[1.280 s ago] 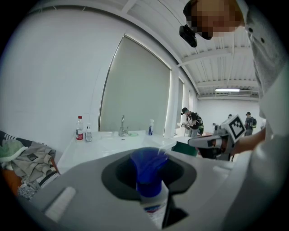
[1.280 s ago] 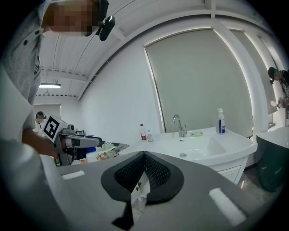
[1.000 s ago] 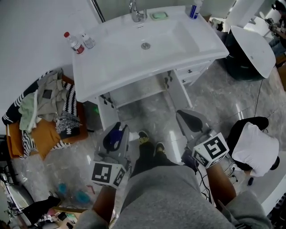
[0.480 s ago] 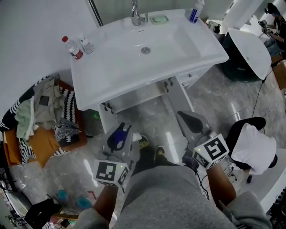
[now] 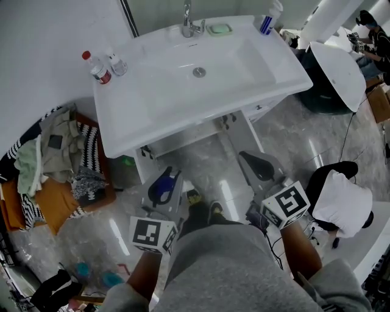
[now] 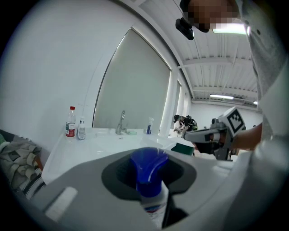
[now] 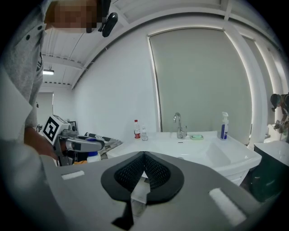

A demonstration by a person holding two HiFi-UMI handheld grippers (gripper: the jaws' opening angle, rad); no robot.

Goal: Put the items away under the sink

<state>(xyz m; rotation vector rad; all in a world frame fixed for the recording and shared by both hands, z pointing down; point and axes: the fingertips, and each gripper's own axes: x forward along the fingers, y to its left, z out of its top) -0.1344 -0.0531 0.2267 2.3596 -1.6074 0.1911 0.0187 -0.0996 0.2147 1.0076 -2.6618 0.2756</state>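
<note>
Left gripper (image 5: 163, 181) pinching blue-cap bottle (image 6: 149, 176), low by the knees, well short of cabinet (image 5: 183, 129). Right gripper (image 5: 255, 163) alongside, fingers pressed together, empty. Ahead, cabinet open under sink (image 5: 119, 131). Farther: red-cap bottle (image 5: 96, 67) at back-left rim, spray bottle (image 5: 267, 18) back-right.

L hand-held gripper (image 5: 166, 178) gripping bottle (image 6: 148, 169), R hand-held gripper (image 5: 251, 161) closed
</note>
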